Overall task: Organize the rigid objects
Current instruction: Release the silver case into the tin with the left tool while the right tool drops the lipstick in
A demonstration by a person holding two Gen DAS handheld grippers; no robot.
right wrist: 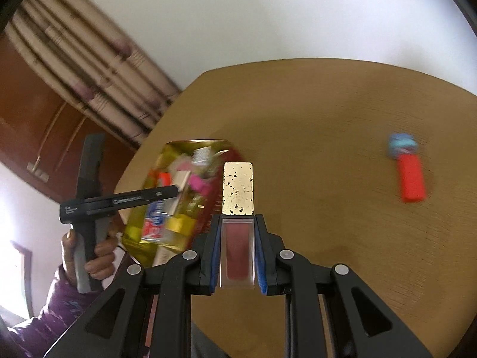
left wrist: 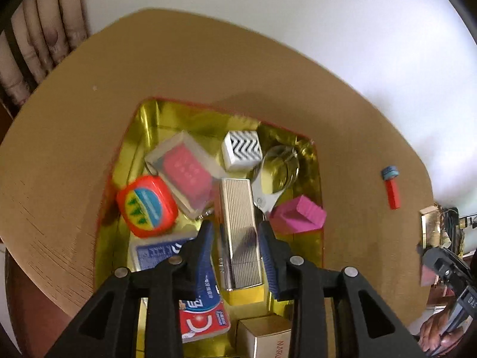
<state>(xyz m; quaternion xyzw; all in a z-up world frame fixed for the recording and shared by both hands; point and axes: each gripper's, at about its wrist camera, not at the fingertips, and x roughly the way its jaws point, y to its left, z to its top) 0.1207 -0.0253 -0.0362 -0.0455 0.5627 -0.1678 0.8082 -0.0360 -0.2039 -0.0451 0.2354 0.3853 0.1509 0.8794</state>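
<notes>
A gold-lined tray [left wrist: 310, 185] on the tan table holds several rigid items: a ribbed silver box [left wrist: 240, 232], a clear case with a red insert [left wrist: 186, 170], an orange round-cornered case [left wrist: 146, 205], a white zigzag cube [left wrist: 242, 149], a pink block [left wrist: 298, 214], nail clippers [left wrist: 265, 197] and a blue card pack [left wrist: 158, 253]. My left gripper [left wrist: 235, 229] is open above the tray, its fingers on either side of the silver box. My right gripper [right wrist: 237, 223] is shut on a lip gloss tube with a gold cap [right wrist: 238, 208], held above the table right of the tray [right wrist: 140, 223].
A red lighter with a blue cap [left wrist: 392, 186] lies alone on the table at the right, also in the right wrist view [right wrist: 408, 176]. The left gripper's body and the hand holding it [right wrist: 89, 208] show at the left. A curtain and wooden cabinet stand behind.
</notes>
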